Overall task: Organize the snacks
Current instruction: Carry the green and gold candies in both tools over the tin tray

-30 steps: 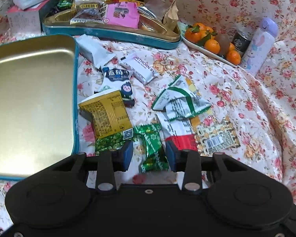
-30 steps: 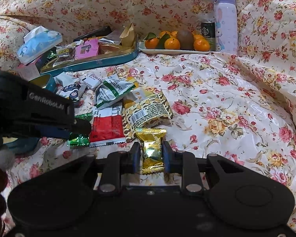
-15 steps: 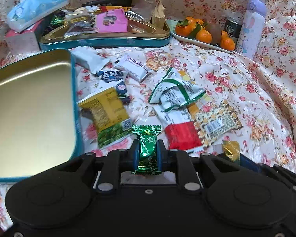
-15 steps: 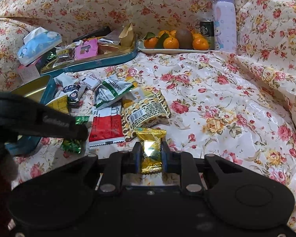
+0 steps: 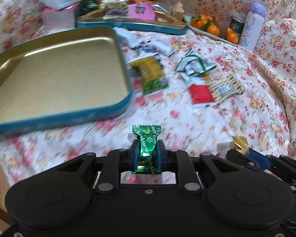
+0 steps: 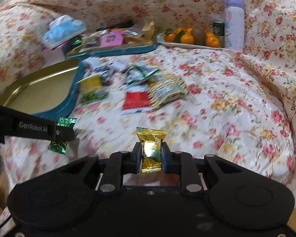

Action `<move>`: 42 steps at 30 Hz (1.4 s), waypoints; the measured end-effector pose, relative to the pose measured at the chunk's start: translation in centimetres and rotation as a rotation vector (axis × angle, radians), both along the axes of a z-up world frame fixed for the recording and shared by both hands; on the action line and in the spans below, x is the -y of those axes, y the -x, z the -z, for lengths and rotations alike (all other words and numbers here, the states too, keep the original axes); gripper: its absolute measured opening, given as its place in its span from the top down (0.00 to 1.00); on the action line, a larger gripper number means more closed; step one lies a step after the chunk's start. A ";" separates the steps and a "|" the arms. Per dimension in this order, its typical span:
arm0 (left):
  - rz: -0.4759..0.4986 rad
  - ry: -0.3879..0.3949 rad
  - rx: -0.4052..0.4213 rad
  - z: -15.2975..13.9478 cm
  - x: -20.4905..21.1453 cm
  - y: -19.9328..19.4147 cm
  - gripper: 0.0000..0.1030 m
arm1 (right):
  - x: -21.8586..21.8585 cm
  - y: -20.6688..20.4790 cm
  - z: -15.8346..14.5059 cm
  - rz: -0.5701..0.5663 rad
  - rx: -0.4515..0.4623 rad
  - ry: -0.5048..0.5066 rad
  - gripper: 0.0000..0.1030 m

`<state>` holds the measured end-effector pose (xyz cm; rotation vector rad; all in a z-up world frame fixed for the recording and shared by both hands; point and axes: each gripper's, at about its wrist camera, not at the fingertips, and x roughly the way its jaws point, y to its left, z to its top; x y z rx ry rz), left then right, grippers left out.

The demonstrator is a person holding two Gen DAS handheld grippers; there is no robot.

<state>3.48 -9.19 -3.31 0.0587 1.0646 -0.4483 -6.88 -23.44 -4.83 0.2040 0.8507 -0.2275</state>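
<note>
Left claw (image 5: 147,154) clamps the green candy (image 5: 147,148) near the empty tin's rim (image 5: 126,90); right claw (image 6: 151,156) clamps the gold candy (image 6: 151,150) above bare floral cloth (image 6: 227,118).

A floral bedcover (image 6: 217,90) carries an empty tin (image 5: 55,75) at nine o'clock, loose snack packets (image 5: 199,79) at centre, a fruit plate (image 6: 187,44) at one o'clock.

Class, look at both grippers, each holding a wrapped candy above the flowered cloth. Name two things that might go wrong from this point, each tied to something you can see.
1. The left gripper pinches the green candy by its slick foil wrapper; it might slip out before reaching the empty gold tin.
2. The right gripper, shut on the gold candy, is close beside the left; the two might bump.
</note>
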 end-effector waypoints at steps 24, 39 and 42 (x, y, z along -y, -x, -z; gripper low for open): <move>-0.239 -0.054 -0.082 1.5 -12.9 3.1 0.78 | -10.9 1.2 -0.1 -0.385 -0.160 -0.164 0.79; -0.406 0.001 0.087 -2.5 -17.6 -3.6 0.78 | -13.8 -8.4 -5.2 -0.380 0.057 -0.158 0.79; -0.428 0.009 0.103 -2.7 -17.7 -5.6 0.78 | -13.4 -10.7 -5.3 -0.346 0.083 -0.115 0.79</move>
